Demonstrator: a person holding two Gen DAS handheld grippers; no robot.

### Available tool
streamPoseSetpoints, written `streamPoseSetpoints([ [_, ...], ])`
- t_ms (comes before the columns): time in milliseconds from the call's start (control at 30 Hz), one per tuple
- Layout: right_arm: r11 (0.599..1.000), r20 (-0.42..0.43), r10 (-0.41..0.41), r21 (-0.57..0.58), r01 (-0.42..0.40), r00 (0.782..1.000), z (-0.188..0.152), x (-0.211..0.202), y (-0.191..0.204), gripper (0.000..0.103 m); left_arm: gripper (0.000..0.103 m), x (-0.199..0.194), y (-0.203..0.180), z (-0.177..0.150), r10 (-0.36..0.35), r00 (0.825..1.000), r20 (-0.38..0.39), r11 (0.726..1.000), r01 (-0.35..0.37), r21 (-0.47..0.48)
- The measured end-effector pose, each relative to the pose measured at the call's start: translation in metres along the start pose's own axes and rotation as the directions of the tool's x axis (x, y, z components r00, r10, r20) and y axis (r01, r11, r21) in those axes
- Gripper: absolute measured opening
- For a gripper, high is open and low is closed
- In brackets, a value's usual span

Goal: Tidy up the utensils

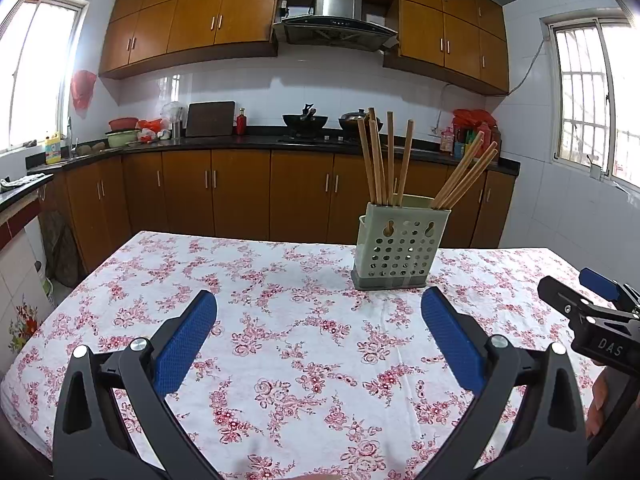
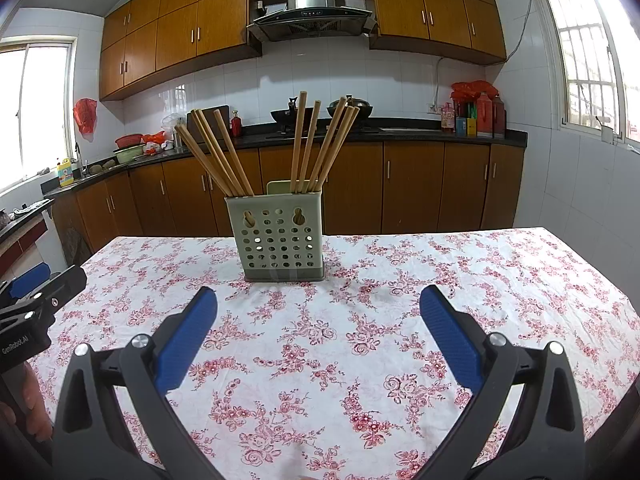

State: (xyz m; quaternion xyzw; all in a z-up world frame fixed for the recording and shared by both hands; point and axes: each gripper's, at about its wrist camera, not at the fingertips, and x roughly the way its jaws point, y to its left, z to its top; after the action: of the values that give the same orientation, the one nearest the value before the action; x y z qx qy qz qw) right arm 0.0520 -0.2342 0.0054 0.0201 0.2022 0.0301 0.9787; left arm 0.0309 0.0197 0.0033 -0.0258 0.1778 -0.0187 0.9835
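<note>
A pale green perforated utensil holder stands upright on the floral tablecloth. Several wooden chopsticks lean out of it in two bunches. My left gripper hovers open above the cloth, with the holder ahead and to its right. My right gripper is open too, with the holder just ahead and slightly left. Nothing lies between either pair of blue pads. Each gripper shows at the edge of the other's view: the right gripper and the left gripper.
A dark kitchen counter with woks, bottles and bowls runs along the far wall above brown cabinets. Windows flank both sides. The table's far edge lies behind the holder. A person's hand holds the right gripper's handle.
</note>
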Motion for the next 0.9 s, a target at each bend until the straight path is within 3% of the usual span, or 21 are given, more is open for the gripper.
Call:
streamPoseSetpoints([
  [900, 1.000, -0.002, 0.000, 0.003, 0.000, 1.000, -0.0005, 0.0012, 0.0003, 0.099, 0.101, 0.0008, -0.0014, 0.0001, -0.001, 1.000, -0.004, 1.000, 0.001, -0.001],
])
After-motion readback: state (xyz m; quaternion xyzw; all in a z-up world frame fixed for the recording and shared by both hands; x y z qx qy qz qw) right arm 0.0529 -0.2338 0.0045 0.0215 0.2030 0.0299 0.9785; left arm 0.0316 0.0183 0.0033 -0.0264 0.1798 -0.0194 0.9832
